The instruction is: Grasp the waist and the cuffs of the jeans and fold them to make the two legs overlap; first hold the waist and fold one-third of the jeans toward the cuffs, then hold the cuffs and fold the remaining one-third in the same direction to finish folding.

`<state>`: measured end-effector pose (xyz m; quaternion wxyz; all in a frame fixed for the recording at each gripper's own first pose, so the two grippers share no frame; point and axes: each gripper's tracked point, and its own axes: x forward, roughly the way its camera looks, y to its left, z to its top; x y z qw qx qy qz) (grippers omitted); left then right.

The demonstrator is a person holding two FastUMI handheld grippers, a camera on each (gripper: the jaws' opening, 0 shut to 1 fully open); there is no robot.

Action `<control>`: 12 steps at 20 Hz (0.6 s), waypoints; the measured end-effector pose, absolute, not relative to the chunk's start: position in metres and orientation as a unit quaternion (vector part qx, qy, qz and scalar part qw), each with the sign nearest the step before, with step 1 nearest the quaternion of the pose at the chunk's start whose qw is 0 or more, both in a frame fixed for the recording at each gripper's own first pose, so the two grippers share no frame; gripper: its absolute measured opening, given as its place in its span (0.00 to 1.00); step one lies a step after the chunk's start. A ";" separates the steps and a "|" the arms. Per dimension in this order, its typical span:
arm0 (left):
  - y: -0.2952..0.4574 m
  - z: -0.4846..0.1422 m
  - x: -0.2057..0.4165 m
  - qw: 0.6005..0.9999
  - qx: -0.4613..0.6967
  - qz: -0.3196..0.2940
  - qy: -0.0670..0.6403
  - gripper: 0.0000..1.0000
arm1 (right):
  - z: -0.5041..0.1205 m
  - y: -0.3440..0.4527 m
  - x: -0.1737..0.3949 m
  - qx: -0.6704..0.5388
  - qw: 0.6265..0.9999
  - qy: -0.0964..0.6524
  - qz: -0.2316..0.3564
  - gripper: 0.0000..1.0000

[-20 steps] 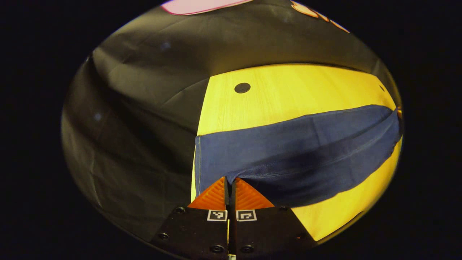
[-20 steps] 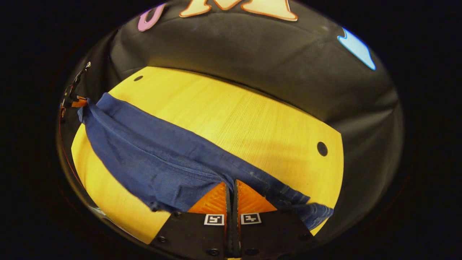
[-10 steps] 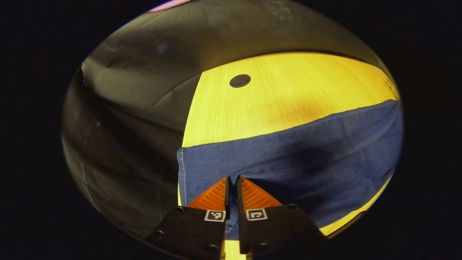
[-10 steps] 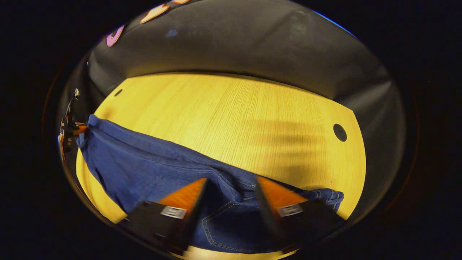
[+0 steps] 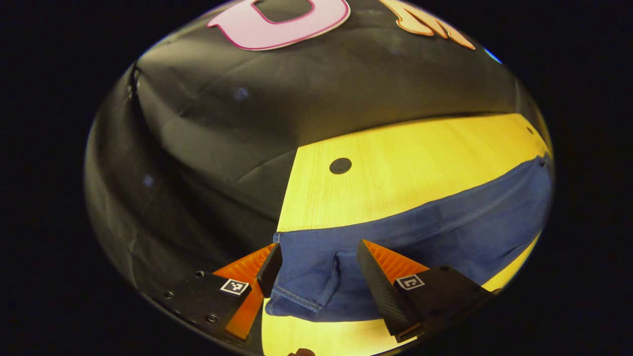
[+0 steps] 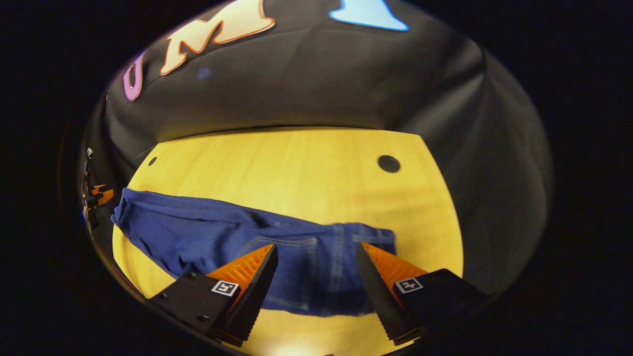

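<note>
**Ana:** Left gripper view first: the left tongs sit at the bottom of the frame with their two fingers spread wide, nothing pinched between them. Through the gap I see the hemmed cuff end of the dark blue denim jeans, lying on the yellow wood-grain bench.

**Ben:** Where do the jeans run from there?

**Ana:** From the lower middle of the frame up toward the right edge, as one long band. The cuff end stops close to the bench's left edge, near the black cloth wall. A round dark hole in the bench shows above the jeans, in the middle of the frame, well apart from the fabric.

**Ben:** And the right gripper view?

**Ana:** The right tongs are at the bottom of that frame, fingers likewise spread apart and gripping nothing. Between them lies the waist end of the jeans, with pale stitching and seams showing. The fabric stretches away to the left edge of the frame, a little rumpled along its upper side.

**Ben:** Do the fingers touch the denim?

**Ana:** I cannot tell; they overlap it in the picture, but contact is unclear. The bench is bare above the jeans, with one round dark hole at upper right.
</note>
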<state>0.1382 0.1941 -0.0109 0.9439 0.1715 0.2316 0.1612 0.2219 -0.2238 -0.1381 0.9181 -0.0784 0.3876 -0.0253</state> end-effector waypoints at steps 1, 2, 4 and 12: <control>0.194 -0.008 0.136 0.948 0.153 0.160 0.228 0.92 | -0.139 -0.239 0.215 -0.074 0.917 0.391 -0.035 0.98; 0.194 -0.004 0.135 0.953 0.133 0.156 0.220 0.92 | -0.141 -0.252 0.207 -0.069 0.915 0.395 -0.043 0.98; 0.194 0.007 0.141 0.959 0.106 0.154 0.212 0.93 | -0.146 -0.278 0.191 -0.060 0.911 0.403 -0.054 0.99; 0.190 0.006 0.141 0.959 0.134 0.147 0.203 0.93 | -0.198 -0.312 0.175 0.008 0.894 0.444 -0.054 1.00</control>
